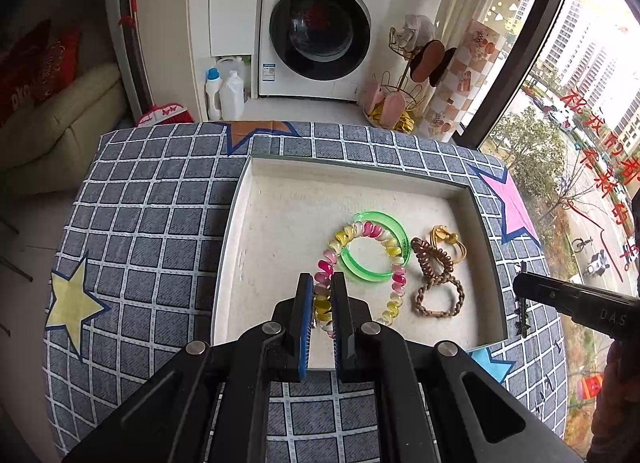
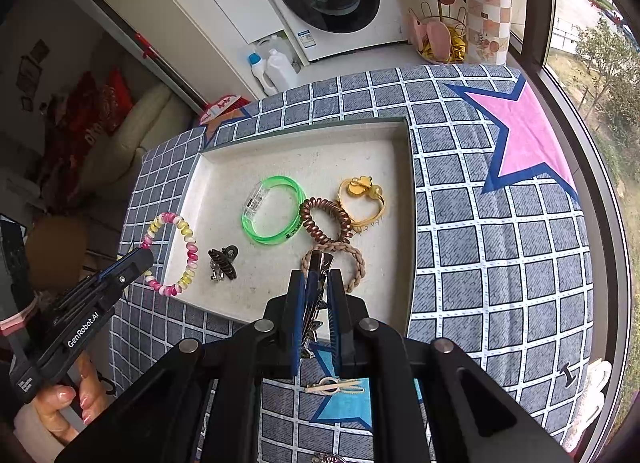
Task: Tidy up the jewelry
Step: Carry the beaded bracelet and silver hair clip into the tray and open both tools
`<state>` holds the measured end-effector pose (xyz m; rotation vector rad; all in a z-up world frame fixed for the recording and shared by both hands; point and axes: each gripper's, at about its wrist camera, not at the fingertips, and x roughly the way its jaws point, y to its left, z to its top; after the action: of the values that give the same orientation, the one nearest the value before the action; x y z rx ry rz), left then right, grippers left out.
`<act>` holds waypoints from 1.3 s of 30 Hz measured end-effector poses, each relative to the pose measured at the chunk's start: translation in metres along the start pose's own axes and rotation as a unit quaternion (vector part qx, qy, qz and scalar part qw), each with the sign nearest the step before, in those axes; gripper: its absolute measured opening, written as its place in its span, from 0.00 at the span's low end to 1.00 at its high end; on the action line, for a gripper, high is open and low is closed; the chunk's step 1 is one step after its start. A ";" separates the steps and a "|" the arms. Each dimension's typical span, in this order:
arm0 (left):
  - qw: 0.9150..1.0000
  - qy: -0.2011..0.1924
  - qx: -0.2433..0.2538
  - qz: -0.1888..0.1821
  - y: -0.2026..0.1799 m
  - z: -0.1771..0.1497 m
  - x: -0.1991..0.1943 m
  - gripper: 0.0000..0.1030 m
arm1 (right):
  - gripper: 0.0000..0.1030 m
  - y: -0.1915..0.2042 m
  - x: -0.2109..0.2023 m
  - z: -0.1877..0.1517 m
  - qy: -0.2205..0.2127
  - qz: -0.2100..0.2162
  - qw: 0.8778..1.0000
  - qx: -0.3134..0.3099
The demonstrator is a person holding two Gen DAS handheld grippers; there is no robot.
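Overhead, both claws (image 1: 321, 283) (image 2: 316, 277) clamped, loaded.

The left gripper's fingers (image 1: 306, 303) are covering the near stretch of the multicoloured coil hair tie (image 1: 362, 233). The right gripper's fingers (image 2: 298, 303) are hiding most of a metal hair clip (image 2: 319, 263) (only its tip is showing clearly) and part of the braided hair tie (image 2: 358, 263). The picture's bottom edge is cutting off a small ornament (image 2: 326, 458), too little to identify.
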<state>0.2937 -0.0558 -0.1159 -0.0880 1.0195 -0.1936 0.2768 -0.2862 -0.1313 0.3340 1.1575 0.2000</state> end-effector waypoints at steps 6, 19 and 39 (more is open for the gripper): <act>1.000 0.008 0.001 0.020 0.003 0.011 0.025 0.20 | 0.12 -0.002 0.015 0.016 0.003 -0.002 1.000 -0.005; 0.997 0.041 0.003 0.062 0.011 0.017 0.075 0.20 | 0.12 -0.015 0.061 0.025 0.034 -0.009 0.999 -0.005; 0.992 0.061 0.038 0.107 0.005 0.012 0.096 0.21 | 0.25 -0.028 0.094 0.019 0.067 -0.024 0.997 -0.006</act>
<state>0.3535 -0.0705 -0.1906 0.1039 1.1349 -0.0423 0.3310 -0.2847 -0.2151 0.2855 1.2961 0.1887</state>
